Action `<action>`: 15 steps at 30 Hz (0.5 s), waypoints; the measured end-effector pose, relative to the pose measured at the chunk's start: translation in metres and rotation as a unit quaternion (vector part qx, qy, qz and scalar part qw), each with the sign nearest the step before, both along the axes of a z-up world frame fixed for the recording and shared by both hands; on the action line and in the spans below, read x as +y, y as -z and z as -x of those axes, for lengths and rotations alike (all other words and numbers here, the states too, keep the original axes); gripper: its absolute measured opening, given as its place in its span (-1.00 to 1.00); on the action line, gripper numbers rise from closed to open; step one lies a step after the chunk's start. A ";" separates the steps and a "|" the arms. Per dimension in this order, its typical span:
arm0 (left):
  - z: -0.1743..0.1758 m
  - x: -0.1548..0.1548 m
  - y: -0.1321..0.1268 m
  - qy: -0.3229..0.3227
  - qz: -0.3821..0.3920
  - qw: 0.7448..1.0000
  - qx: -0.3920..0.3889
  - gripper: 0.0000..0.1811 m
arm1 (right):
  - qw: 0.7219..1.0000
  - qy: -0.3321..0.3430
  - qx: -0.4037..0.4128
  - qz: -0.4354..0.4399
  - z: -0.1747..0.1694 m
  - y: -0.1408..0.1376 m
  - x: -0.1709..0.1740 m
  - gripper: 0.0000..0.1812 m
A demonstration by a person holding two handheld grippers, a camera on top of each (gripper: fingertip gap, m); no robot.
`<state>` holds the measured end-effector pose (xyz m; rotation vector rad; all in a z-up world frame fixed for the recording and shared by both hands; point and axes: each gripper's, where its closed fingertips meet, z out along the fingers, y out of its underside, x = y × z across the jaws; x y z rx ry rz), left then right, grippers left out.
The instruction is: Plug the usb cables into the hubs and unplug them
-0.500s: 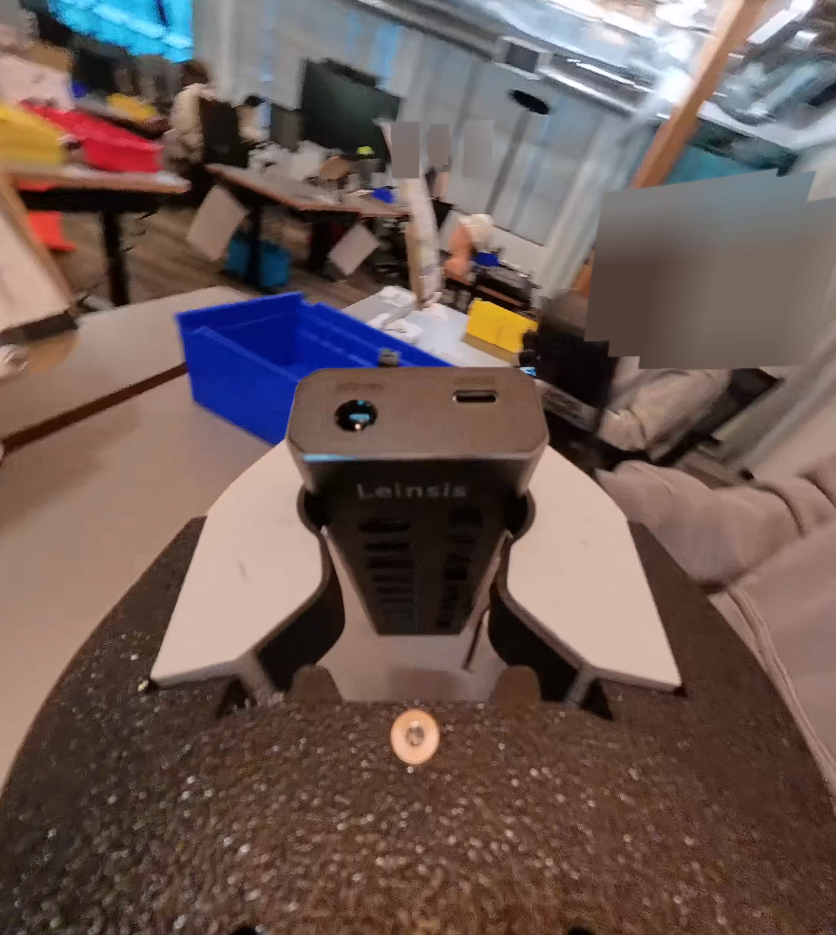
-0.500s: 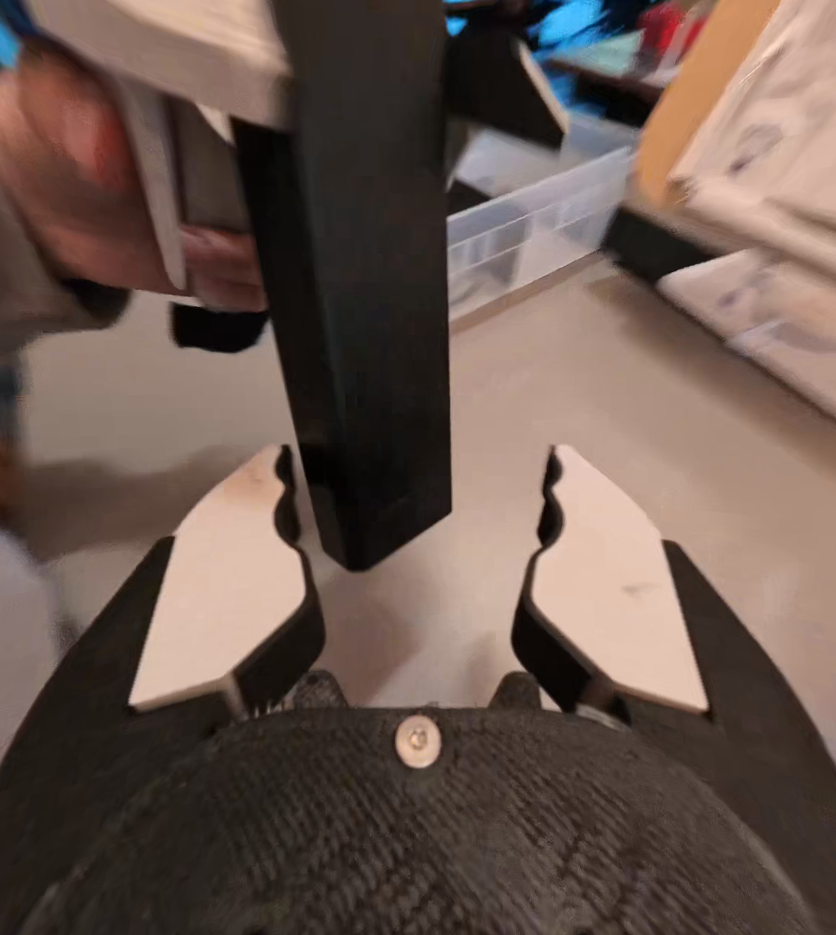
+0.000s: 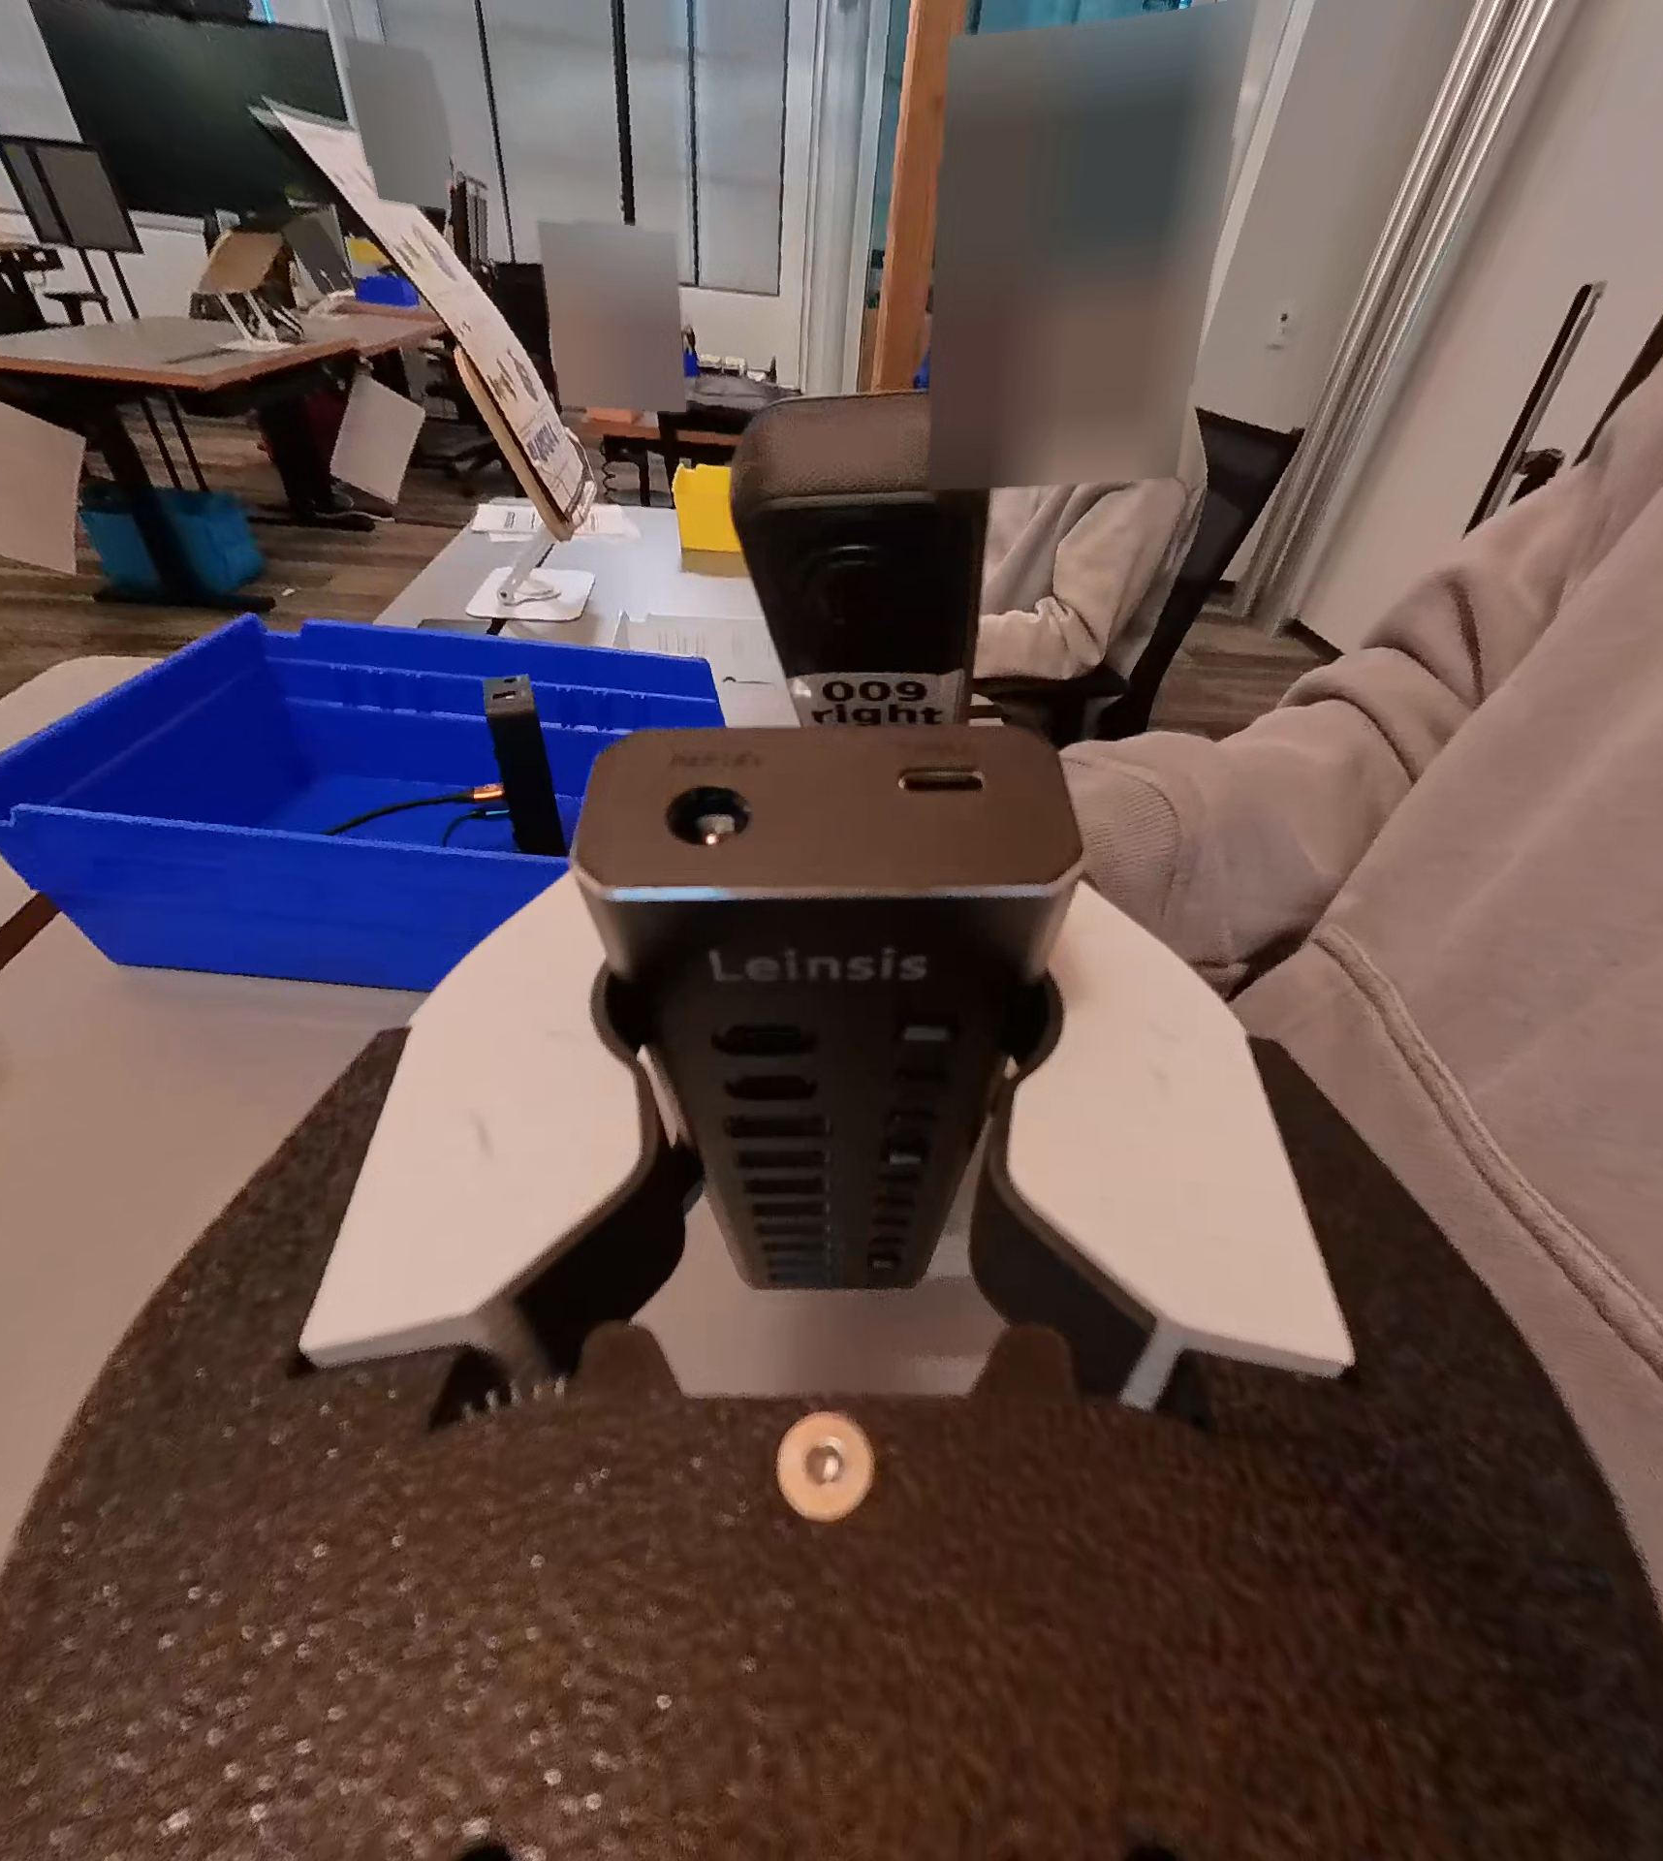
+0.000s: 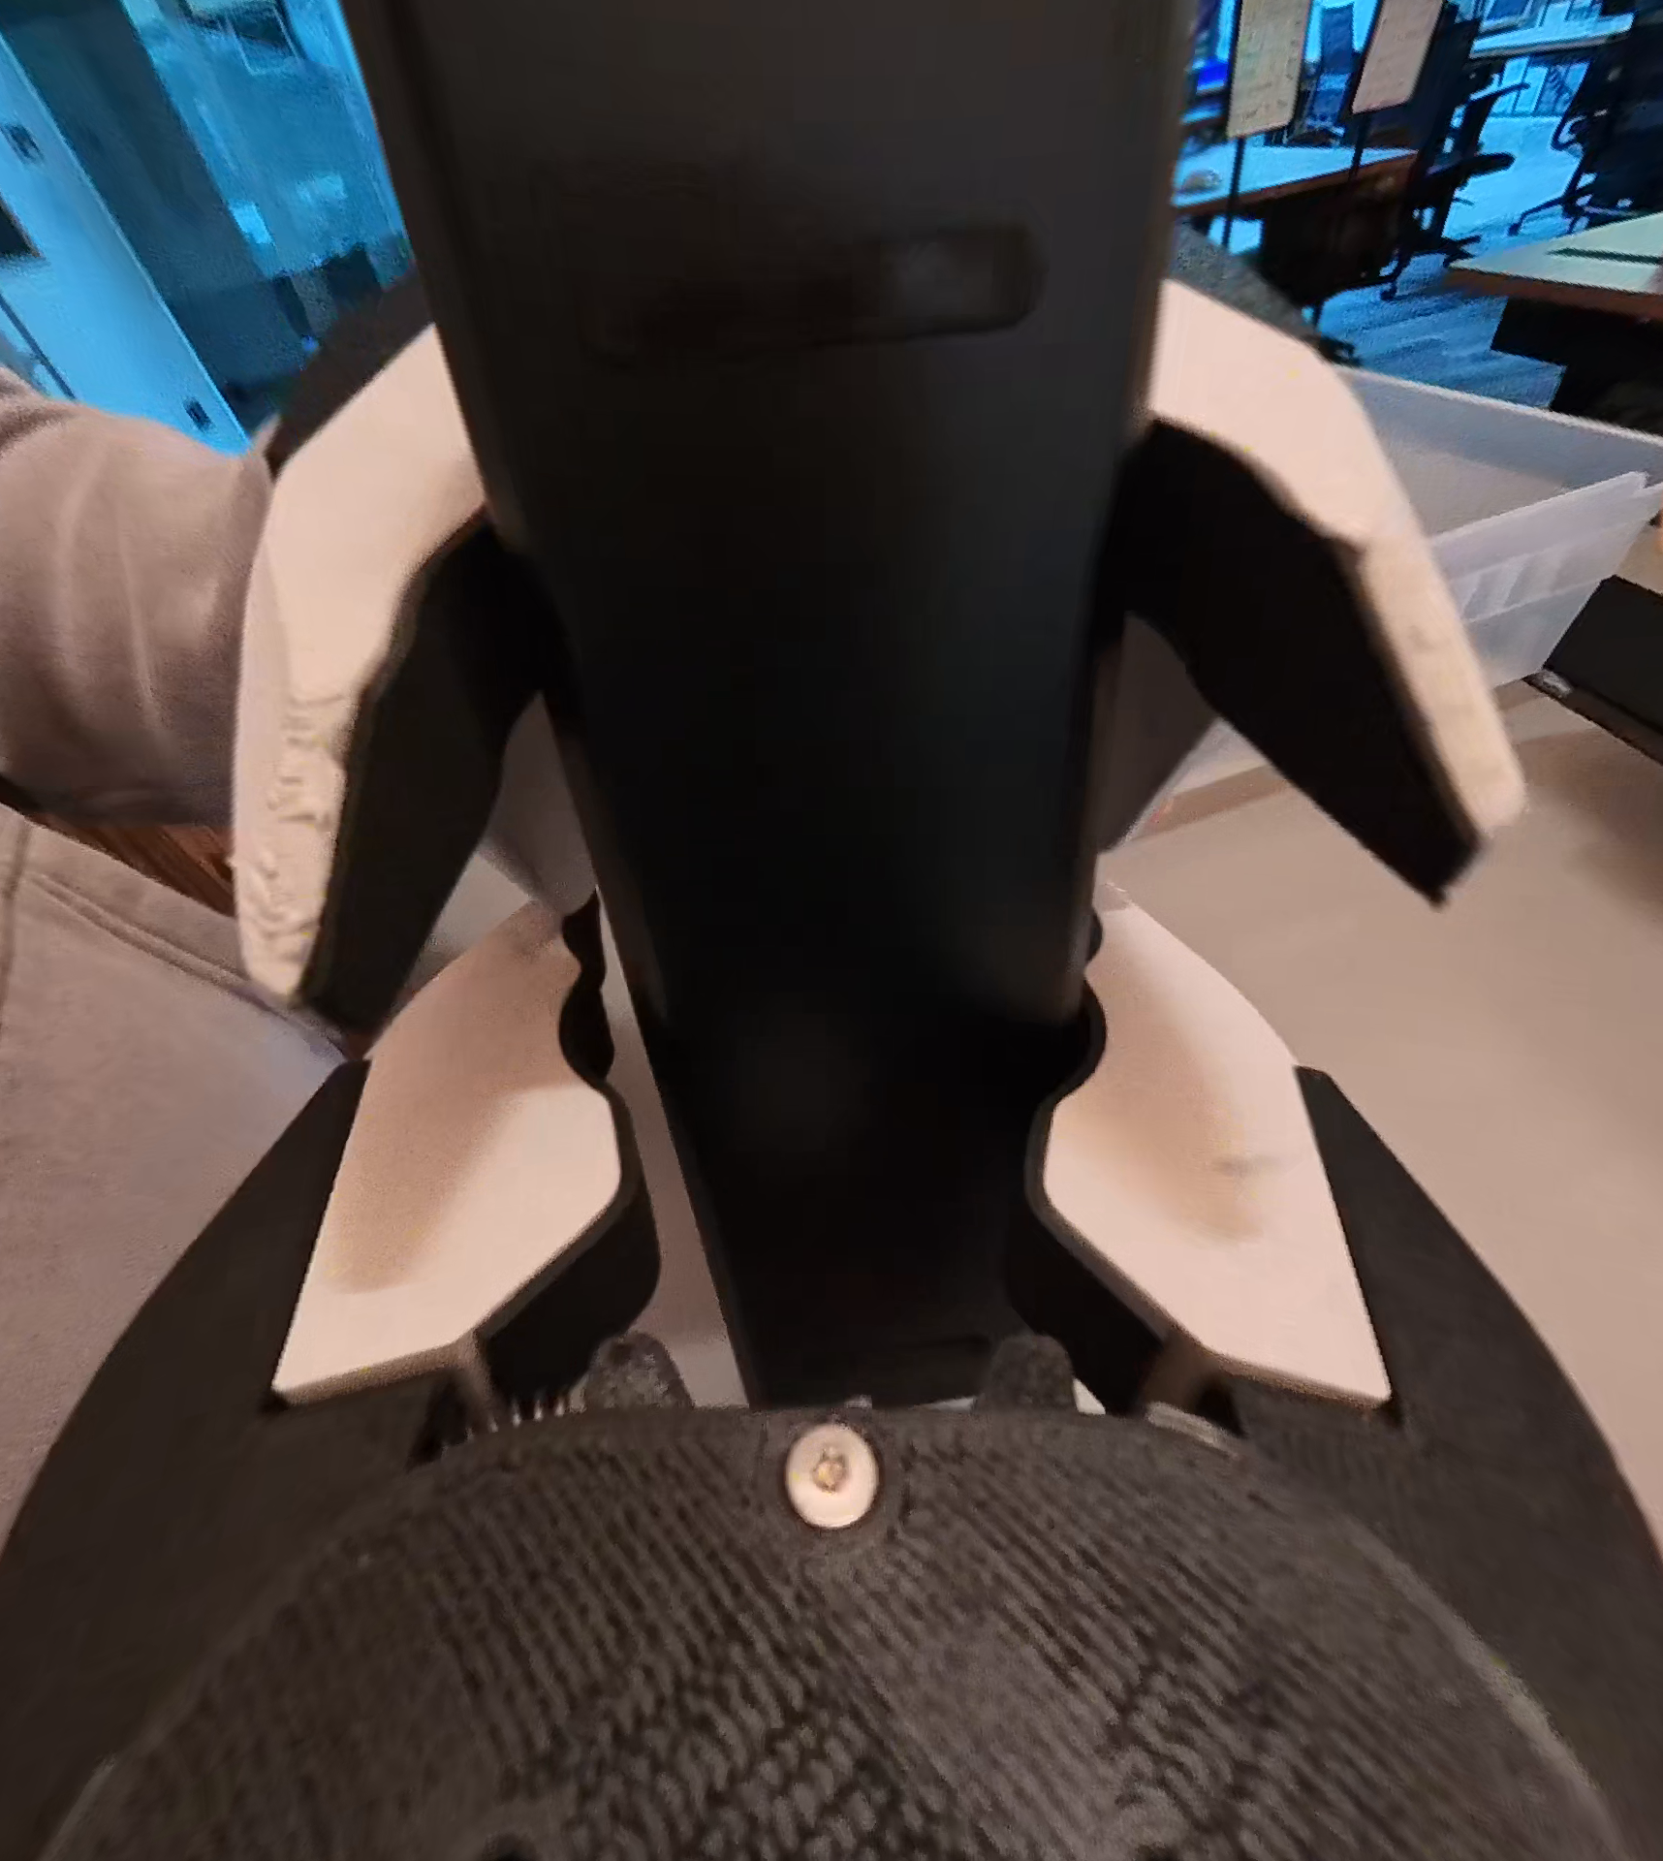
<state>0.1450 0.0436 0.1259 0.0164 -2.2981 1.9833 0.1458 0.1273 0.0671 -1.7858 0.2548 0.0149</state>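
Note:
My left gripper (image 3: 822, 1007) is shut on a black USB hub (image 3: 822, 836) and holds it above the table, port side toward the camera, end sockets up. In the right wrist view the same hub (image 4: 807, 604) runs lengthwise between the fingers of my right gripper (image 4: 843, 1007). Its jaws are spread slightly wider than the hub and sit close along its sides. The left gripper's white fingers (image 4: 334, 655) clamp the hub farther up. The right gripper's body (image 3: 858, 574) shows just behind the hub. A second small black hub (image 3: 520, 775) stands in a blue bin with a dark cable (image 3: 405, 806).
The blue bin (image 3: 203, 866) sits on the light table (image 3: 103, 1108), ahead and to the left. A clear plastic bin (image 4: 1512, 524) stands at the table's far edge in the right wrist view. A person's grey sleeve (image 3: 1411, 806) fills the right side. Desks and chairs stand beyond.
The two grippers have come together. The hub, whose tip hung just ahead of the right gripper's open fingers, now lies deep between them. The left gripper keeps its grip.

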 end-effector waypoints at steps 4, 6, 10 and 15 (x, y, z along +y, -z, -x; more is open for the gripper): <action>0.006 -0.002 0.001 0.018 -0.005 1.000 -0.004 -0.22 | 1.000 -0.003 -0.020 0.017 0.001 0.006 0.001 -0.18; 0.007 -0.002 0.005 0.025 -0.020 0.999 -0.003 -0.22 | 0.999 -0.004 -0.026 0.031 0.001 0.011 0.001 -0.19; 0.007 -0.004 0.004 0.013 -0.031 0.999 -0.005 -0.22 | 0.999 -0.003 -0.032 0.010 0.002 0.008 0.001 -0.19; -0.003 0.002 0.003 -0.047 -0.098 0.994 -0.019 -0.05 | 0.997 0.040 -0.064 0.026 -0.011 0.008 -0.008 -0.19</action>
